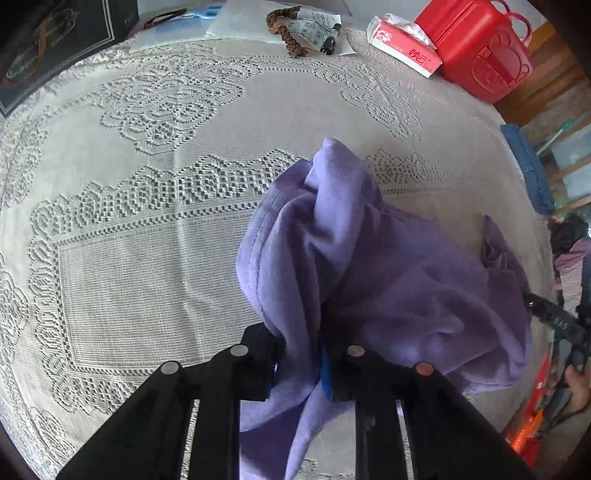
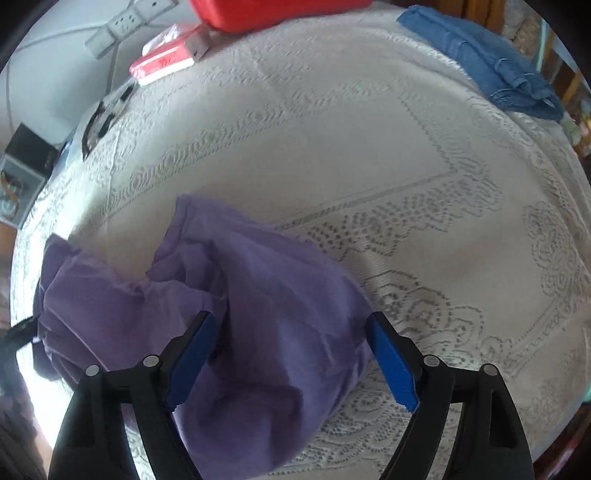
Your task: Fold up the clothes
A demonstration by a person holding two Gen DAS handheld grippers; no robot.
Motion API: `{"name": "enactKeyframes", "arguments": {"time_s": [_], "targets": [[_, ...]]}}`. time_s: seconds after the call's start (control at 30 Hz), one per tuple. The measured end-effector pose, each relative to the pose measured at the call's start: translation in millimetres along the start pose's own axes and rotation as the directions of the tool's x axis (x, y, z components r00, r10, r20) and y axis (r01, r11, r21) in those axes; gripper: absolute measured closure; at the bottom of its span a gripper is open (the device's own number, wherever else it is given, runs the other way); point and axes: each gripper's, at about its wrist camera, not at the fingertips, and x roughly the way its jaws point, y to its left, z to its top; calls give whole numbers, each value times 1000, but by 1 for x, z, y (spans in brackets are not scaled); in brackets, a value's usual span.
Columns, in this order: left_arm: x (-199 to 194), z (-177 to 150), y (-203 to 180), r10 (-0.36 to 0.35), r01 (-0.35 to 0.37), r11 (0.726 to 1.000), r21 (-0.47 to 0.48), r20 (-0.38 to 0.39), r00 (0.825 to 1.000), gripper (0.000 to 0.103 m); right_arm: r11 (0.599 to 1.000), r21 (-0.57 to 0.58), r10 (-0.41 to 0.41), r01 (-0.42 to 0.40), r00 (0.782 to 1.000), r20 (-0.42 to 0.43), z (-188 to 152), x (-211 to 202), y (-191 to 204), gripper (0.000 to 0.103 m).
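Note:
A purple garment (image 1: 369, 266) lies bunched on the white lace tablecloth (image 1: 147, 221). My left gripper (image 1: 306, 354) is shut on a fold of the garment, and cloth hangs down between its black fingers. In the right wrist view the same purple garment (image 2: 240, 314) lies crumpled under my right gripper (image 2: 291, 354), which is open, its blue pads (image 2: 391, 362) wide apart over the cloth and holding nothing. The right gripper also shows at the right edge of the left wrist view (image 1: 554, 317).
A red plastic box (image 1: 480, 48) and a tissue pack (image 1: 402, 44) stand at the far right. A dark box (image 1: 48, 48) sits far left. Papers and a pen (image 1: 325, 33) lie at the back. A folded blue garment (image 2: 484, 62) lies at the table's far right edge.

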Motion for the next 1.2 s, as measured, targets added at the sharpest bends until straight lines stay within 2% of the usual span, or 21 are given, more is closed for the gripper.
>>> {"name": "enactKeyframes", "arguments": {"time_s": [0.03,0.13,0.2,0.27,0.3,0.37,0.43,0.47,0.5,0.53,0.57,0.67,0.7,0.83,0.9,0.93,0.97,1.03,1.07,1.13,1.2], "targets": [[-6,4,0,13,-13,1000,8,13,1000,90,999,-37,-1,1,1000,-9,1,1,9,97],[-45,25,5,40,-40,999,2,120,992,92,994,-83,76,-69,993,89,18,-31,27,98],[-92,44,13,71,-69,997,-17,234,970,92,986,-107,150,-131,969,194,35,-65,38,98],[-145,63,23,114,-107,994,-37,356,928,92,972,-148,222,-181,912,344,53,-120,51,98],[-177,69,28,141,-134,990,-48,424,894,92,964,-172,258,-203,872,416,62,-148,57,98],[-236,72,38,168,-153,986,-72,542,823,92,947,-221,318,-232,770,554,71,-206,68,98],[-280,66,48,189,-173,981,-87,618,763,92,928,-270,372,-256,674,638,73,-251,76,98],[-299,62,52,196,-180,979,-92,648,736,92,916,-296,401,-271,643,652,73,-266,80,98],[-309,53,55,194,-181,979,-90,664,722,92,908,-313,418,-277,627,657,71,-274,84,98],[-313,44,59,196,-185,979,-88,673,714,92,903,-328,430,-278,616,660,67,-280,88,98],[-305,31,64,204,-195,977,-89,662,721,92,900,-340,435,-273,613,659,61,-281,92,98],[-281,-7,79,231,-225,970,-92,632,740,92,891,-365,446,-270,666,597,37,-254,101,98],[-268,-19,86,240,-232,968,-94,611,755,92,889,-365,447,-275,696,563,28,-239,102,98],[-164,-61,118,244,-207,969,-138,366,898,92,901,-305,407,-307,840,358,-16,-148,92,98],[-115,-80,131,214,-177,970,-169,231,949,91,919,-252,362,-303,902,236,-42,-96,83,98],[-96,-90,135,191,-158,969,-189,172,966,91,929,-224,335,-294,926,173,-54,-69,77,98],[-81,-99,137,172,-143,968,-204,128,977,91,938,-199,311,-283,942,124,-65,-49,72,98],[-72,-113,138,159,-134,968,-213,104,982,89,952,-153,276,-265,959,60,-82,-24,60,95],[-70,-120,138,153,-129,968,-216,98,983,88,957,-129,269,-261,962,48,-87,-18,54,87],[-83,-126,136,137,-109,971,-214,119,983,74,965,-81,254,-251,967,23,-96,-8,41,73],[-104,-130,133,129,-92,973,-211,167,977,59,966,-69,251,-248,967,46,-96,-18,33,71]]}}
